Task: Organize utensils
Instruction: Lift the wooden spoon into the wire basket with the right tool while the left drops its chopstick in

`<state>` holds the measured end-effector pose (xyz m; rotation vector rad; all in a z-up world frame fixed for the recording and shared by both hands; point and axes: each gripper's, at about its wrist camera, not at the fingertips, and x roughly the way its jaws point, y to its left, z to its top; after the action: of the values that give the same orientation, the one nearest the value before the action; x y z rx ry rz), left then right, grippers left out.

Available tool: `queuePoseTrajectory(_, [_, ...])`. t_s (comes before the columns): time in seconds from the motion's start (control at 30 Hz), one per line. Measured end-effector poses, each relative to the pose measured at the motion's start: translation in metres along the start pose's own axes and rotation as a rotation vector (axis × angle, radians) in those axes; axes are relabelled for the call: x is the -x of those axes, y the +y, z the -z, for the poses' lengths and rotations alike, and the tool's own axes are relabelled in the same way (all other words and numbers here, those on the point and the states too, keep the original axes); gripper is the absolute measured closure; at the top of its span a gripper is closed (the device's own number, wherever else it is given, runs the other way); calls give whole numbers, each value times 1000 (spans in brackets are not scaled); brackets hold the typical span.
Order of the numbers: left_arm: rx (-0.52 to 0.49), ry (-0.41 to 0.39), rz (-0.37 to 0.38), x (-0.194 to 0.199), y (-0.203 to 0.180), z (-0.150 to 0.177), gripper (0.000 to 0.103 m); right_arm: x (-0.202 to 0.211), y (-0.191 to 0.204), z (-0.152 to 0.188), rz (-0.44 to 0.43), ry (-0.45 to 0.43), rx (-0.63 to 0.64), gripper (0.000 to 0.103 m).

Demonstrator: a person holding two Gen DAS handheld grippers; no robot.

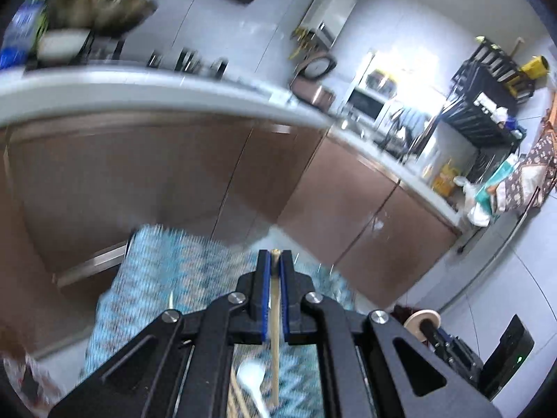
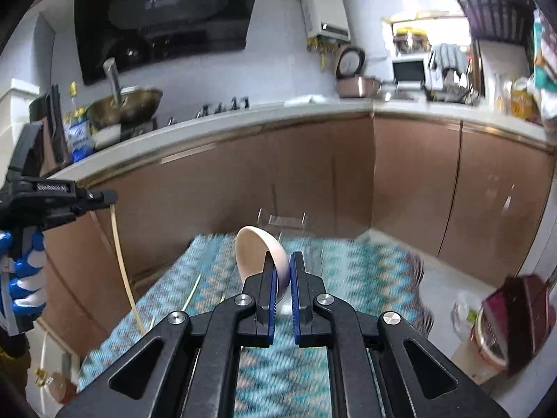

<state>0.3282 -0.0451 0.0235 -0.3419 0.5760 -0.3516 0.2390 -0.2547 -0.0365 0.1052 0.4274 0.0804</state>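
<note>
My left gripper is shut on a thin wooden chopstick that hangs down from the jaws over the patterned blue cloth. In the right wrist view the left gripper is raised at the far left with the chopstick dangling to the cloth. My right gripper is shut on a cream spoon, bowl tilted up above the cloth. A clear acrylic holder stands at the cloth's far edge. A white spoon and more chopsticks lie under the left gripper.
Brown cabinets and a white countertop run behind the table. A loose chopstick lies on the cloth. A cup with a dark red packet stands at the right. A wok sits on the stove.
</note>
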Motion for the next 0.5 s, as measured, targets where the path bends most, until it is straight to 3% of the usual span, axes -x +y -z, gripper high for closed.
queuePoseTrajectory(0.27, [-19, -143, -29, -60, -39, -41, 98, -64, -4, -38, 132, -128, 37, 96])
queuePoseTrajectory(0.5, [-50, -181, -93, -124, -44, -13, 98, -116, -7, -18, 230, -154, 81, 96])
